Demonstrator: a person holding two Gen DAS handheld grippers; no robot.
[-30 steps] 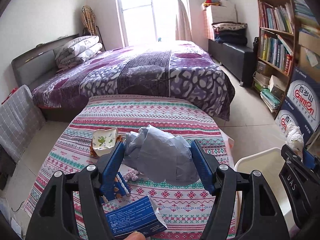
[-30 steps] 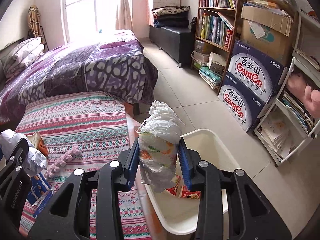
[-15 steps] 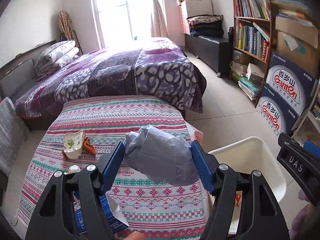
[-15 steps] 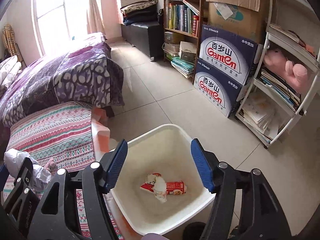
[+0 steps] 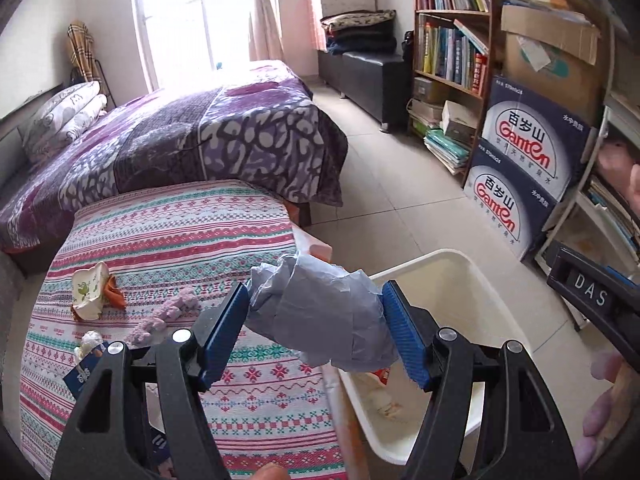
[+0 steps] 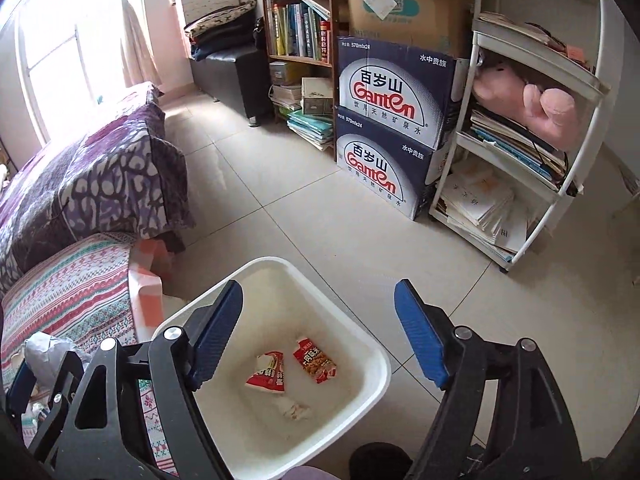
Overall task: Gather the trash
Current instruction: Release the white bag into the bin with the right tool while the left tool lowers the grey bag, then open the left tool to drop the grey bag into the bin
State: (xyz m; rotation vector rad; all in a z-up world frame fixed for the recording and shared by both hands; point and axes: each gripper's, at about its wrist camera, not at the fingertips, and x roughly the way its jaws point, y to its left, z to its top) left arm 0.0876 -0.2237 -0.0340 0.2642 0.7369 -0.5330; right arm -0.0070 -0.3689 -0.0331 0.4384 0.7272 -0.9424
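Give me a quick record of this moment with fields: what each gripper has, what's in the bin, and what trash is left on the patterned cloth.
left gripper: shut on crumpled grey paper, at the bin's near edge
right gripper: jaws have just been opening, nothing between them, above the bin
white bin: two red snack wrappers and a white wad on its floor
patterned cloth: still holds a paper cup, a purple fuzzy strip and a blue carton
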